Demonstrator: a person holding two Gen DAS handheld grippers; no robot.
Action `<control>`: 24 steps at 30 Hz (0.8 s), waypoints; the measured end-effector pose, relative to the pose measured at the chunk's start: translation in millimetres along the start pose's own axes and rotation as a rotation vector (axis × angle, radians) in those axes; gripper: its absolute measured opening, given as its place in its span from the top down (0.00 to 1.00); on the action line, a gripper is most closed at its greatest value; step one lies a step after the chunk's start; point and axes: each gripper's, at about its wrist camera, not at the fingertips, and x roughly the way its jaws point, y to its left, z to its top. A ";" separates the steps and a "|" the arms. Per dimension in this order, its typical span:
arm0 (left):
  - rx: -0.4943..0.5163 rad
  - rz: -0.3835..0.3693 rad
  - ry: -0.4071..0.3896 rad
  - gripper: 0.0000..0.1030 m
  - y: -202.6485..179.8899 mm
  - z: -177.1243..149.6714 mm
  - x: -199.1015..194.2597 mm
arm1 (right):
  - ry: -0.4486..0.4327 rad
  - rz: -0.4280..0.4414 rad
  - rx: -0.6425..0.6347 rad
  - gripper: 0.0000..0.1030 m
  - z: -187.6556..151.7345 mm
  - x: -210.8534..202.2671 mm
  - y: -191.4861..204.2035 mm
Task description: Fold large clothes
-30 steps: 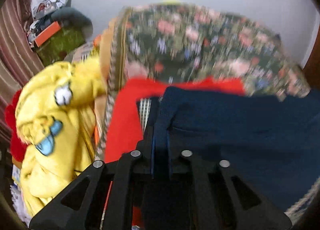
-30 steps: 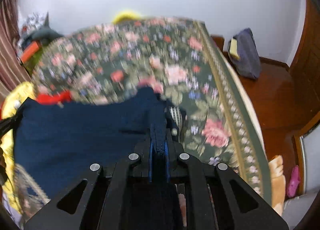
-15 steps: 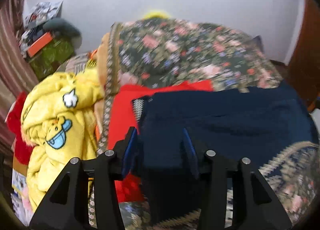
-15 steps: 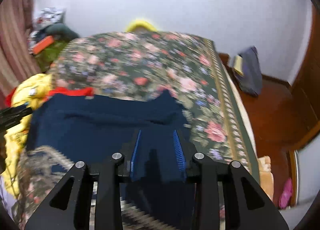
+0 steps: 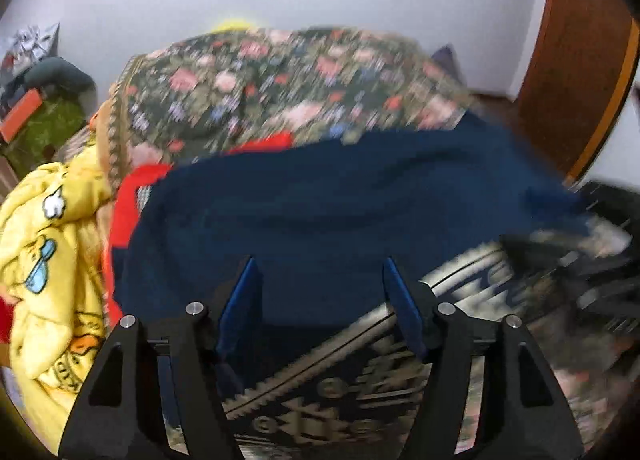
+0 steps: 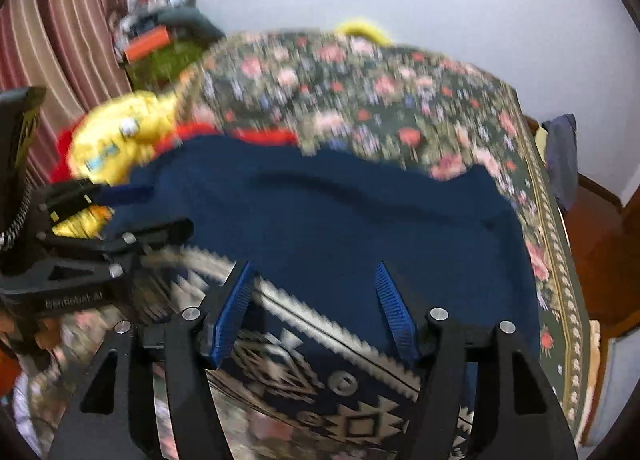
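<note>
A large navy blue garment [image 5: 340,200] with a white patterned band [image 5: 340,400] lies spread on the floral bedspread [image 5: 280,80]. It also shows in the right wrist view [image 6: 340,212], with the patterned band [image 6: 320,360] at its near edge. My left gripper [image 5: 320,280] is open and empty above the garment's near left part. My right gripper [image 6: 316,280] is open and empty above its near right part. The left gripper also shows at the left of the right wrist view [image 6: 132,212].
A red garment [image 5: 128,196] lies under the navy one at the left. A yellow cartoon-print garment [image 5: 48,244] is heaped at the bed's left edge. Clutter [image 6: 160,40] sits by the striped curtain [image 6: 60,40]. A wooden door [image 5: 576,60] stands at the right.
Both grippers were shut on the navy garment a second ago. They have opened, let it go and drawn back and up. The garment now lies on the bed.
</note>
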 end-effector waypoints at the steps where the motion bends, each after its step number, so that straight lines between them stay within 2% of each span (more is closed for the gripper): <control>1: 0.007 0.023 0.005 0.37 3.6 -6.1 3.8 | 0.000 0.000 0.009 0.36 -4.0 -2.0 -4.6; 4: -0.014 0.054 -0.001 0.35 26.0 -25.5 2.0 | -0.020 -0.027 0.053 0.33 -20.8 -13.5 -32.5; 7: -0.071 0.107 0.015 0.32 57.7 -46.3 -2.8 | -0.001 -0.118 0.094 0.33 -40.3 -24.2 -61.5; 11: -0.155 0.194 0.067 0.32 103.1 -75.9 -7.0 | 0.022 -0.158 0.187 0.33 -60.2 -39.7 -94.2; 16: -0.293 0.249 0.058 0.32 143.2 -99.6 -35.3 | 0.013 -0.179 0.253 0.33 -68.3 -65.1 -109.9; 20: -0.386 0.234 0.034 0.32 156.3 -111.6 -62.2 | -0.037 -0.187 0.251 0.33 -64.6 -92.2 -102.6; 24: -0.473 0.134 0.024 0.29 153.0 -121.8 -78.2 | -0.081 -0.187 0.211 0.32 -62.0 -107.4 -88.0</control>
